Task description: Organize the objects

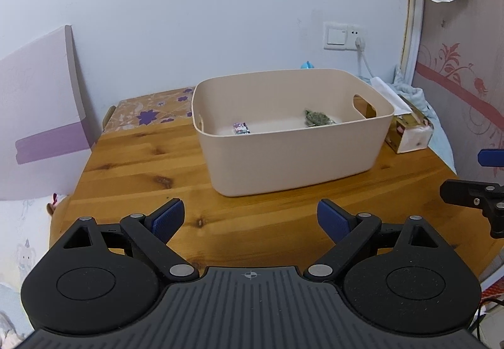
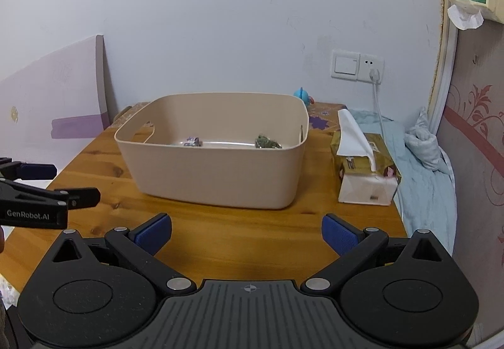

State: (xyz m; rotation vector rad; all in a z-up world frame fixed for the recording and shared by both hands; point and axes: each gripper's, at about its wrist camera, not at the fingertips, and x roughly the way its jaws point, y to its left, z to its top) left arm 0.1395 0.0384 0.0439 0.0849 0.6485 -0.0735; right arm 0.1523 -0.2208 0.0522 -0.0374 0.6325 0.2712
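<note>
Both the left gripper (image 1: 250, 218) and right gripper (image 2: 247, 234) gape wide, holding nothing. The beige bin (image 1: 293, 159) sits toward the table's (image 1: 132, 159) far edge.

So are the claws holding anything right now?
No. The left claw and right claw are both open and empty, above the table before the bin.

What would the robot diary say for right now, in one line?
left gripper open, empty | right gripper open, empty | bin holds two packets
</note>
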